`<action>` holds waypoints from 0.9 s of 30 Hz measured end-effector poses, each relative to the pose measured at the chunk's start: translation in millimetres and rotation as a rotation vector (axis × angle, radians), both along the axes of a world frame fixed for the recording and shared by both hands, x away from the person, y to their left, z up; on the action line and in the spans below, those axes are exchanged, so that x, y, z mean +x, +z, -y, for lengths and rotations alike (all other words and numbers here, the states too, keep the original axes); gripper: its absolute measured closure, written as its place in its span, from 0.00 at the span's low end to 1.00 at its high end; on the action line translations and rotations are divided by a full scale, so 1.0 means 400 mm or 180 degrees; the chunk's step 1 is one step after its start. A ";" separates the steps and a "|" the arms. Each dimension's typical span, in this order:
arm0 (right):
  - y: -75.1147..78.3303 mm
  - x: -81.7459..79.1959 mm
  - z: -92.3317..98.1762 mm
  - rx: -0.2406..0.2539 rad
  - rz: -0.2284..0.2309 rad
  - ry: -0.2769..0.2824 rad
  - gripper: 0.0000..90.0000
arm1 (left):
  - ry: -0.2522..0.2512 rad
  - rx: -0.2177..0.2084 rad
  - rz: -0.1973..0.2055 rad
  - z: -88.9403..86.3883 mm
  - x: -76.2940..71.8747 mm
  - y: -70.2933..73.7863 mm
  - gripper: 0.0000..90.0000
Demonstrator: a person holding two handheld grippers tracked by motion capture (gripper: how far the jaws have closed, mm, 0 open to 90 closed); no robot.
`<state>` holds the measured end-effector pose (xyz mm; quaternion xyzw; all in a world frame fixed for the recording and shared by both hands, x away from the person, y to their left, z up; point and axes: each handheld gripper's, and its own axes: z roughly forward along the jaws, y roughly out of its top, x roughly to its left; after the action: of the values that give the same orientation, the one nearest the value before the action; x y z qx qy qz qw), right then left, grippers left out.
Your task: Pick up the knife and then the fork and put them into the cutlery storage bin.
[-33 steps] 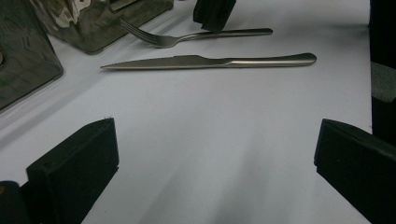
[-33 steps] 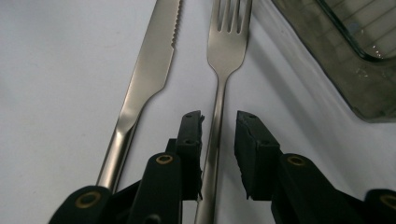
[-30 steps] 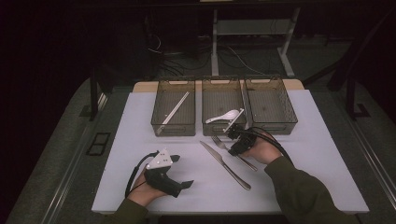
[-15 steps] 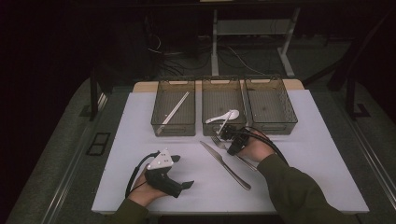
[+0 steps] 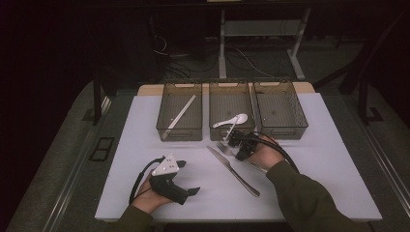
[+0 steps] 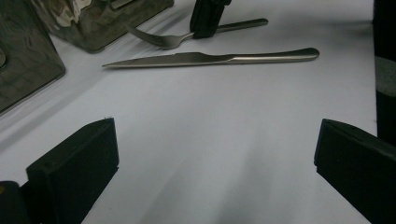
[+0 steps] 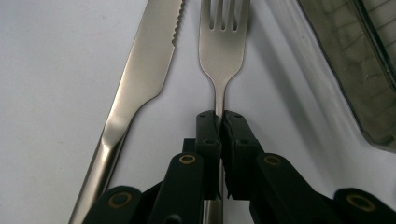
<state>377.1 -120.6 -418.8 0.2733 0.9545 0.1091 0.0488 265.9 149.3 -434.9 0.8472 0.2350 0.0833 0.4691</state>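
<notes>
Right gripper (image 7: pixel 219 122) shifted slightly left over the white table (image 5: pixel 309 193), jaws just closing, now clamped on the shiny steel fork (image 7: pixel 223 42) by its neck, beside the serrated steel knife (image 7: pixel 140 79), left gripper (image 5: pixel 193 192) resting spread wide, empty

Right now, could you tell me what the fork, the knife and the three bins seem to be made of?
Fork: polished metal, probably stainless steel, judging by its bright reflective sheen.
Knife: apparently the same metal, with a smooth mirror-like handle and serrated blade edge.
Bins: likely tinted, smoky see-through plastic, since their contents and the table show through the walls.
</notes>
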 end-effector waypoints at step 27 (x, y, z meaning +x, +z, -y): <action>0.077 -0.076 0.203 0.1477 0.0402 -0.0277 0.95 | 0.0003 0.0004 0.0018 -0.017 0.007 -0.002 0.00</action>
<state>346.8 -201.7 -387.8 0.3107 0.8862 0.3400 0.0490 268.9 156.0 -435.6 0.8471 0.2340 0.0861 0.4693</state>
